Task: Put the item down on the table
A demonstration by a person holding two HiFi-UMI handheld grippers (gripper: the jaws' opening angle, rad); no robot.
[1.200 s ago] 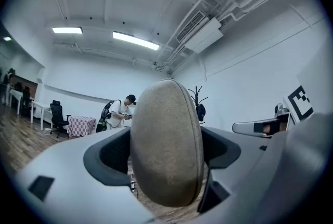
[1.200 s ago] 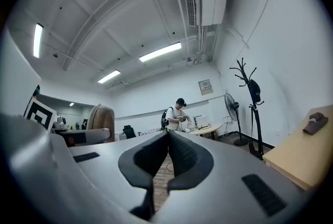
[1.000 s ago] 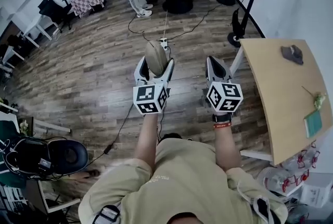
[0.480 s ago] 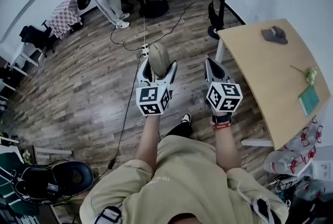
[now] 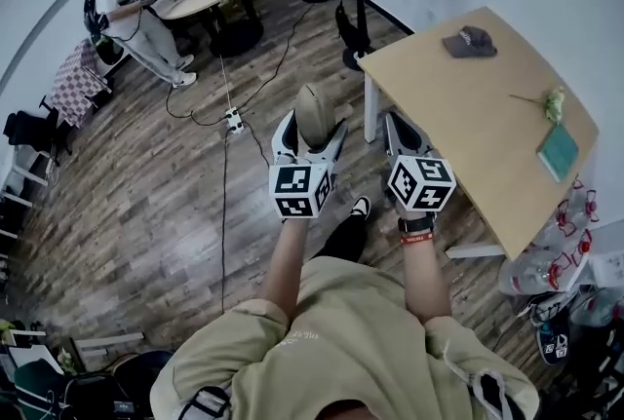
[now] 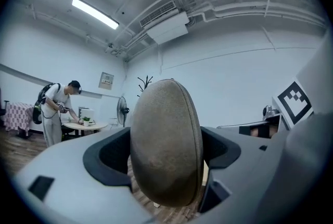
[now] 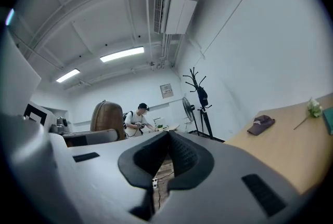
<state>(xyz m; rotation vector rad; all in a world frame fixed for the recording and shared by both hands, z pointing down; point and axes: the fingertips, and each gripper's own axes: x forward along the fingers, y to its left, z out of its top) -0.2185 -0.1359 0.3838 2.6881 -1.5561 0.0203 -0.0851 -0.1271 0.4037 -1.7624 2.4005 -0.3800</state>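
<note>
While left hand-held gripper [image 5: 314,128] clamps it, case [image 6: 166,140] protrudes.

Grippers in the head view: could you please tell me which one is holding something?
The left gripper: its jaws clamp a brown oval fabric-covered item, while the right gripper is shut on nothing.

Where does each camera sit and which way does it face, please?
Head view: on the head, facing steeply down at torso, forearms, left gripper, right gripper, wooden table.
Left gripper view: on that gripper, facing along jaws shut on the brown oval case.
Right gripper view: on that gripper, facing along its shut, empty jaws.
Shared: all three show the case.
</note>
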